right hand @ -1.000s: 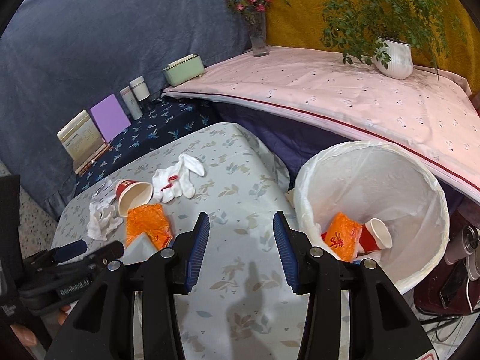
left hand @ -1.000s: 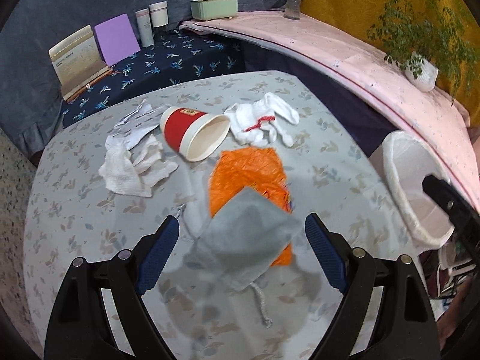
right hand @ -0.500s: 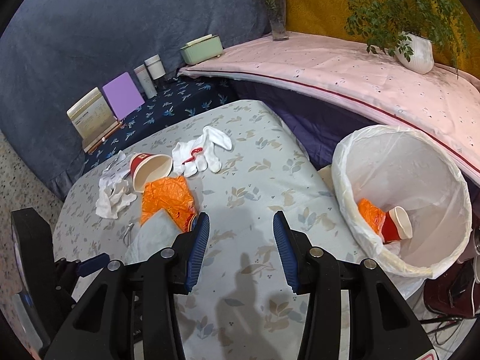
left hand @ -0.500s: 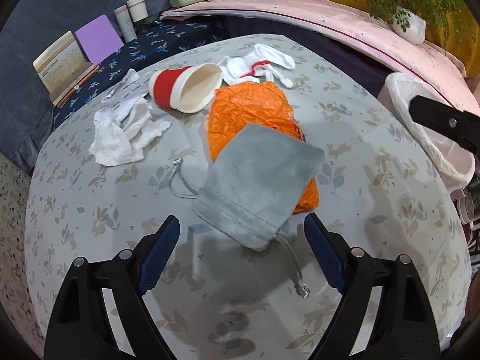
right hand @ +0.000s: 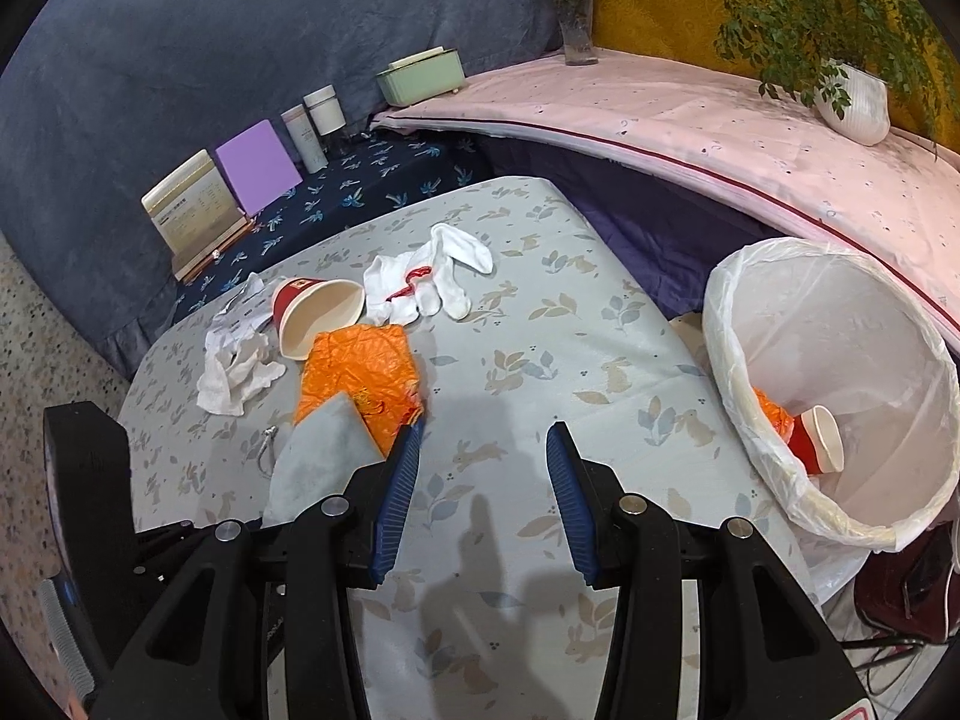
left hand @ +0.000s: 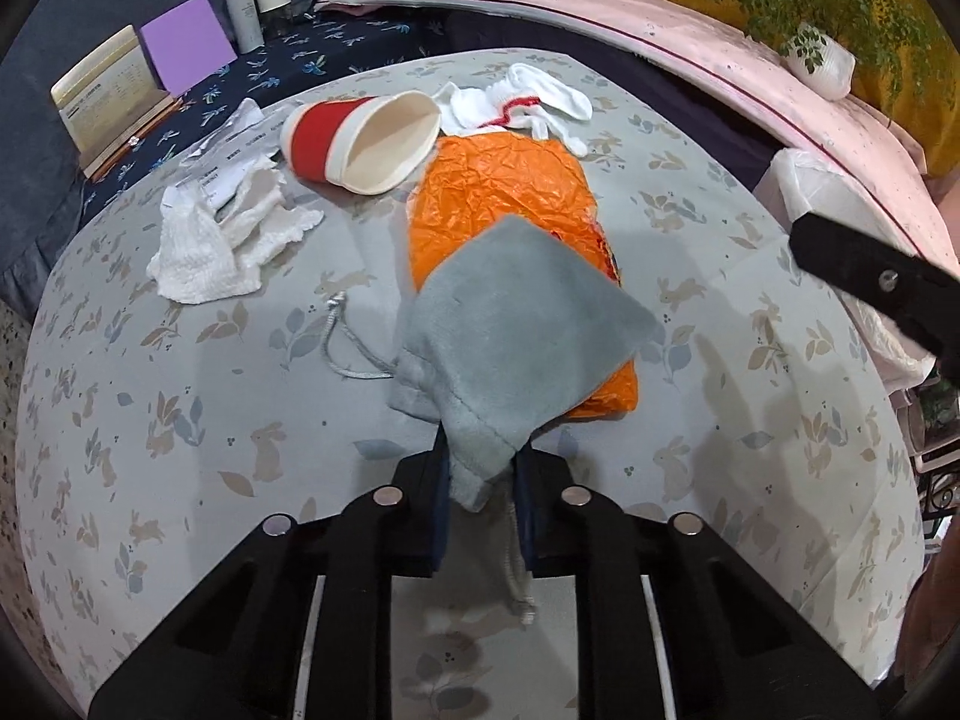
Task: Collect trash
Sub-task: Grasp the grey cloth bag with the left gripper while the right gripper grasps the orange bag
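Note:
My left gripper is shut on the mouth of a grey drawstring pouch, which lies over an orange wrapper. Behind them lie a red and white paper cup on its side, a crumpled white tissue and white socks. My right gripper is open and empty above the table, right of the pouch. The white-lined trash bin at the table's right holds a red cup and an orange wrapper.
The table has a leaf-print cloth. Behind it a dark bench holds a book, a purple card and jars. A pink-covered surface bears a green box, a vase and a potted plant.
My left gripper moved in and closed on the pouch's mouth; it was open before. My right gripper swung left toward the table, away from the bin.

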Motion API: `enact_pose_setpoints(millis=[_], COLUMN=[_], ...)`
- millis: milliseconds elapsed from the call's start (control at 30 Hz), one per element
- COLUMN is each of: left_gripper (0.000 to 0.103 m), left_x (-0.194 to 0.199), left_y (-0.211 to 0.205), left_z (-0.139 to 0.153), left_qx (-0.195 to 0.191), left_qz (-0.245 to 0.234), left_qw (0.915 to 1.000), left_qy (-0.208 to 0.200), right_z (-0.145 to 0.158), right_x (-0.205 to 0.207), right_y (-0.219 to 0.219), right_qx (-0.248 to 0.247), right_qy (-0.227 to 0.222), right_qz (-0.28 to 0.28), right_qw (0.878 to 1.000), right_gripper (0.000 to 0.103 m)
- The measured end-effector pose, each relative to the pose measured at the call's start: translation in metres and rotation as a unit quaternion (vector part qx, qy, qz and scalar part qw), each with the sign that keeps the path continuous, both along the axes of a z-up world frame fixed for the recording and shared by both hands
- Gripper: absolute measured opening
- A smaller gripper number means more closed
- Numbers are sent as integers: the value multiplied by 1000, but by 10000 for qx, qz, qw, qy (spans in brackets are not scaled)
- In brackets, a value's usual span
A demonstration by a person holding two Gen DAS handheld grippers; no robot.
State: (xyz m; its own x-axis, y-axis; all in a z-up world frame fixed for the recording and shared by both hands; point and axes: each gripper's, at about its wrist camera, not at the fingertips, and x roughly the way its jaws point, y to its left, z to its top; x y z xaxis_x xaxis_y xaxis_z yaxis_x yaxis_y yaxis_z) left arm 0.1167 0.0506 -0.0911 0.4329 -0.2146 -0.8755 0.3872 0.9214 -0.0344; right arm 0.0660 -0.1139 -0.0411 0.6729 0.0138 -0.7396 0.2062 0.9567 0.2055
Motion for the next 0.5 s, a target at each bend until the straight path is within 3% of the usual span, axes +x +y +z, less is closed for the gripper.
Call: enact_pose_setpoints(millis=[300,500], left_gripper=[15,15], left_x=[5,16], left_y=[40,66], left_z=[35,47], left_qx=[-485,-471], left_qz=[462,823], left_qw=[9976,9951], left_qy=[-159,-281], right_z=[-7,-18], right_x=[13,26], right_y=[26,44], right_qx=[27,170], right_qy=[122,260], right_qz=[320,477], right_qw=[9994,9984], right_gripper=[43,43])
